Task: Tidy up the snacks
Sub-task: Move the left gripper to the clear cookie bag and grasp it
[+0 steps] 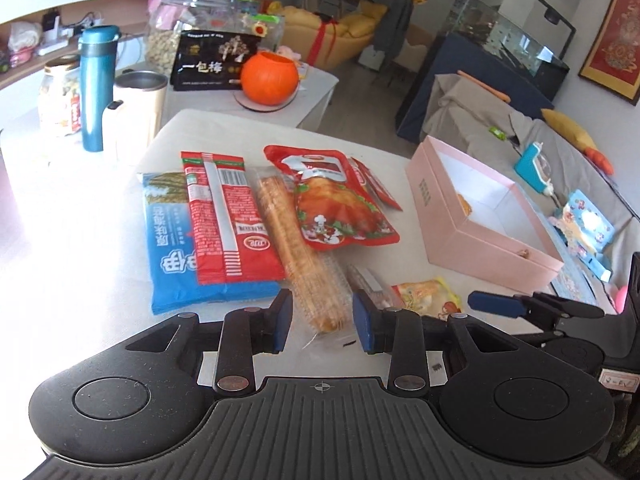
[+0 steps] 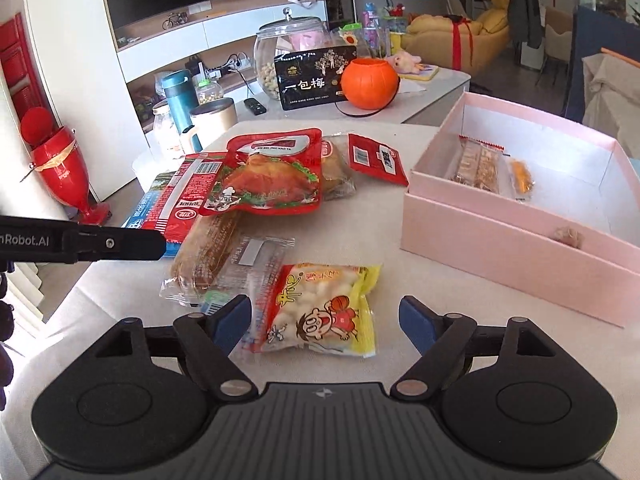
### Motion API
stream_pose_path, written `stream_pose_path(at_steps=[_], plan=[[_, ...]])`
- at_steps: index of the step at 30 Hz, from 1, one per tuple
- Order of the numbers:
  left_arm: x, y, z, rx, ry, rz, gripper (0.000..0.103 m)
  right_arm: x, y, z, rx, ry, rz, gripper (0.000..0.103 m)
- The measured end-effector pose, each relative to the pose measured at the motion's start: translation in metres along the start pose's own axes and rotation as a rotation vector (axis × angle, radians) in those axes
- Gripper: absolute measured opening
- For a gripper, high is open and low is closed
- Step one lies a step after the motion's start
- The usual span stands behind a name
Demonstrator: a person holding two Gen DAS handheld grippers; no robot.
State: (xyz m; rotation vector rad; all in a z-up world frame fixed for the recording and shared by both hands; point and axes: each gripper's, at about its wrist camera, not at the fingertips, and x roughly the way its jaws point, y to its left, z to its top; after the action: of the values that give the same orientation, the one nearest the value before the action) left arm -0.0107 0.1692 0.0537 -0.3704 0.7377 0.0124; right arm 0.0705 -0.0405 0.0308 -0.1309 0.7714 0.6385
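Observation:
Snack packs lie on the white table. In the left wrist view a blue pack [image 1: 176,248], a red pack [image 1: 228,216], a clear cracker sleeve [image 1: 296,248] and a red roast duck pack [image 1: 340,200] lie side by side. My left gripper [image 1: 322,320] is open, its pads on either side of the cracker sleeve's near end. In the right wrist view my right gripper [image 2: 326,320] is open around a yellow snack bag [image 2: 324,308]. The pink box [image 2: 520,236] at the right holds a nut bar [image 2: 480,168] and an orange snack [image 2: 522,178].
An orange pumpkin bucket [image 2: 372,84], a black packet [image 2: 316,76], a glass jar [image 2: 284,52], a teal bottle [image 2: 182,100] and a cup [image 2: 212,120] stand at the table's far side. The left gripper's finger [image 2: 120,244] reaches in from the left.

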Motion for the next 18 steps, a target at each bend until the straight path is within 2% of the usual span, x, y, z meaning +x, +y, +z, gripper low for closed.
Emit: stream_pose_path(at_steps=[3, 5, 8, 10, 12, 16, 18], plan=[[0.001, -0.012, -0.006, 0.043, 0.008, -0.038, 0.037, 0.01, 0.001, 0.003, -0.027, 0.011, -0.063, 0.082], [0.003, -0.023, -0.007, 0.091, 0.008, -0.057, 0.037, 0.01, -0.008, 0.002, -0.022, -0.003, -0.128, 0.087], [0.014, -0.046, -0.008, 0.169, 0.01, -0.048, 0.037, 0.002, -0.028, -0.003, 0.013, -0.023, -0.215, 0.087], [0.026, -0.054, -0.006, 0.179, 0.015, -0.054, 0.037, -0.004, -0.045, -0.009, 0.049, -0.02, -0.245, 0.087], [0.042, -0.06, -0.003, 0.173, 0.026, -0.034, 0.037, -0.011, -0.061, -0.018, 0.104, -0.01, -0.248, 0.087], [0.063, -0.066, -0.002, 0.219, 0.031, 0.063, 0.037, -0.025, -0.076, -0.035, 0.171, 0.0, -0.202, 0.087], [0.065, -0.065, -0.004, 0.241, 0.044, 0.067, 0.037, -0.033, -0.075, -0.039, 0.178, -0.007, -0.162, 0.087]])
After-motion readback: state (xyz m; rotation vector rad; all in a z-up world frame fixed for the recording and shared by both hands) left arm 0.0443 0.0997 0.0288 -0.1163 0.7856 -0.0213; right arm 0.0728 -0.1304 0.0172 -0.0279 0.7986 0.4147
